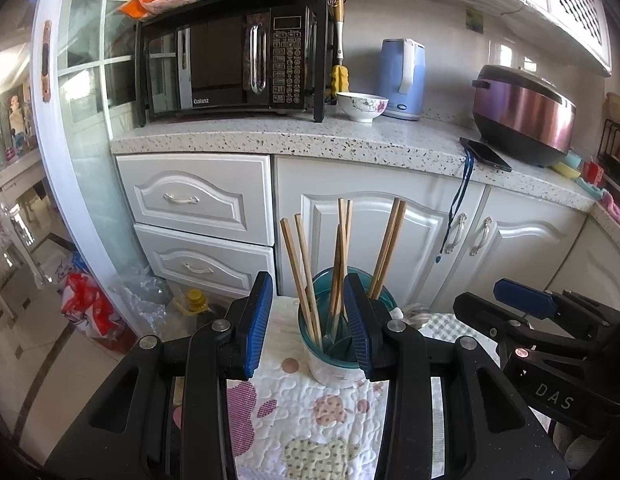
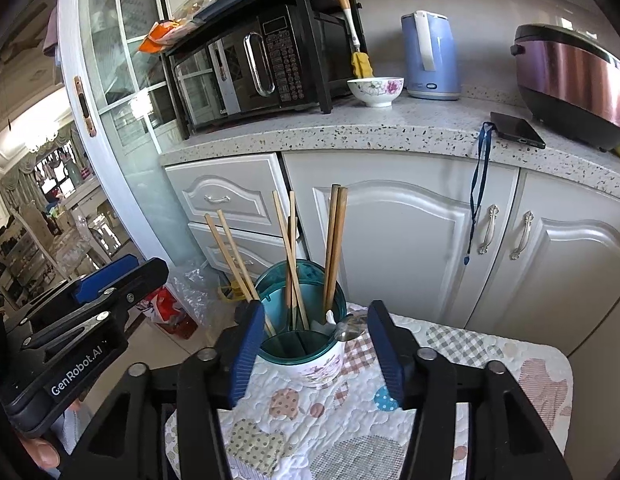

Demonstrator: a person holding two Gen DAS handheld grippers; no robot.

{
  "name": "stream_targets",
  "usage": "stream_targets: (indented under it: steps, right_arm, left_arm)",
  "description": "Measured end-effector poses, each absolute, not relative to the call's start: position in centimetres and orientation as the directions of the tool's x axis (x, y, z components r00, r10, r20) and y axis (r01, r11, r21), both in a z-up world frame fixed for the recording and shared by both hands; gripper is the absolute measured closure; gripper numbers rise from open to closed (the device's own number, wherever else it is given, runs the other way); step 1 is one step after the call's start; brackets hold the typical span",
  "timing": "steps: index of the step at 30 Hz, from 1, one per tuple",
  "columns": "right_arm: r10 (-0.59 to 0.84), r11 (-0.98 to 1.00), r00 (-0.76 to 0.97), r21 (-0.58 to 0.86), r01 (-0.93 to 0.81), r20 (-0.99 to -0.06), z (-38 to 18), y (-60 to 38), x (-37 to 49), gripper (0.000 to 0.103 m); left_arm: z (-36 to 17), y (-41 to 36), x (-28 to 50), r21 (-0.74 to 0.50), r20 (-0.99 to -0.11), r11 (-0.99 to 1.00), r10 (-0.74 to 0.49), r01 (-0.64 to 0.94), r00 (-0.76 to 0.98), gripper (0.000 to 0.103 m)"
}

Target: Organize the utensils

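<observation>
A white floral utensil holder (image 1: pixel 334 372) with a teal divided insert stands on a quilted patchwork cloth (image 1: pixel 310 420). Several wooden chopsticks (image 1: pixel 342 248) stand upright in it. My left gripper (image 1: pixel 307 328) is open and empty, just in front of the holder, its jaws on either side. In the right wrist view the holder (image 2: pixel 310 364) holds the chopsticks (image 2: pixel 334 248), and a metal spoon (image 2: pixel 350 330) lies against its right side. My right gripper (image 2: pixel 314 352) is open and empty, its jaws flanking the holder. Each gripper shows at the other view's edge.
White cabinets (image 1: pixel 390 240) and a speckled counter (image 1: pixel 310 140) stand behind. On the counter are a microwave (image 1: pixel 229 64), a floral bowl (image 1: pixel 362 106), a blue kettle (image 1: pixel 402 72), a rice cooker (image 1: pixel 526 112) and a phone (image 1: pixel 486 154). Bags (image 1: pixel 89 312) lie on the floor at left.
</observation>
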State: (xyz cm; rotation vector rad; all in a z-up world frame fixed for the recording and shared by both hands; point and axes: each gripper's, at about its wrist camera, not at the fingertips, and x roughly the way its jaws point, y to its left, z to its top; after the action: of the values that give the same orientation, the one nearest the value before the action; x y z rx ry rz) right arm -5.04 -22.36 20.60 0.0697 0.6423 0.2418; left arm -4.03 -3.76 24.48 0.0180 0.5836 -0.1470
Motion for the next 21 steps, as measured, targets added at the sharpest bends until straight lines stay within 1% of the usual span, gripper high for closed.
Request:
stream_targets:
  steps: [13, 21]
  right_arm:
    - [0.231, 0.973, 0.777, 0.128, -0.193, -0.585, 20.57, -22.33, -5.09, 0.05]
    - [0.224, 0.974, 0.774, 0.125, -0.187, -0.591, 20.35, -22.46, -4.9, 0.049]
  left_arm:
    - [24.57, -4.07, -4.53, 0.024, -0.535, 0.993, -0.087, 0.118, 0.84, 0.067]
    - [24.1, -3.91, -4.48, 0.028, -0.548, 0.993, -0.078, 0.112, 0.833, 0.067]
